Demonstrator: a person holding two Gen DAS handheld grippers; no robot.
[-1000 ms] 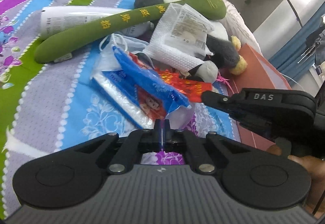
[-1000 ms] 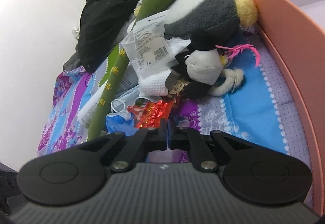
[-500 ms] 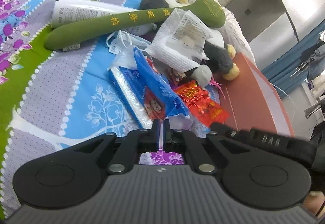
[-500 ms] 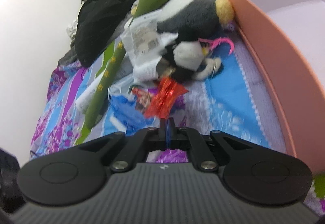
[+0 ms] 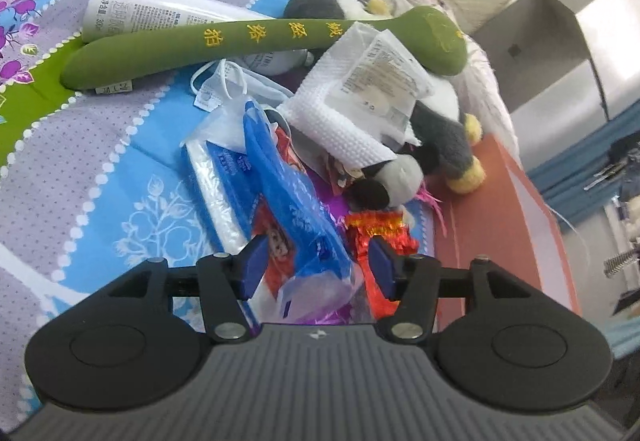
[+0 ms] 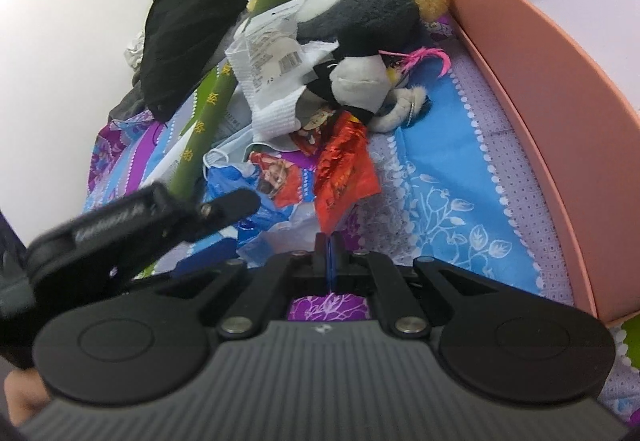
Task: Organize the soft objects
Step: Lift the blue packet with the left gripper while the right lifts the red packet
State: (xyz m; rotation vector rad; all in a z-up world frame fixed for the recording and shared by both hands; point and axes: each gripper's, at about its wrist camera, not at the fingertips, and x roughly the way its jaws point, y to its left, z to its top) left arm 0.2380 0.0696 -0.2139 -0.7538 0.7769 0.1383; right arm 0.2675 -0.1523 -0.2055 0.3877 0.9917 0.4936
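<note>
Left gripper (image 5: 316, 267) opening over blue tissue pack (image 5: 296, 209), pads not pressing.
Lying lengthwise between the jaws, pointing away toward the plush pile; right gripper (image 6: 330, 255) staying closed, empty.

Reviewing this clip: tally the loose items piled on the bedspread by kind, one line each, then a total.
Plush toys: 2, the penguin and the green stick pillow
Plastic packets: 3, the blue tissue pack, the red foil packet, the white waffle cloth pack
Face masks: 1
White tubes: 1
Black garments: 1
Total: 8, counting only what is clearly visible.
</note>
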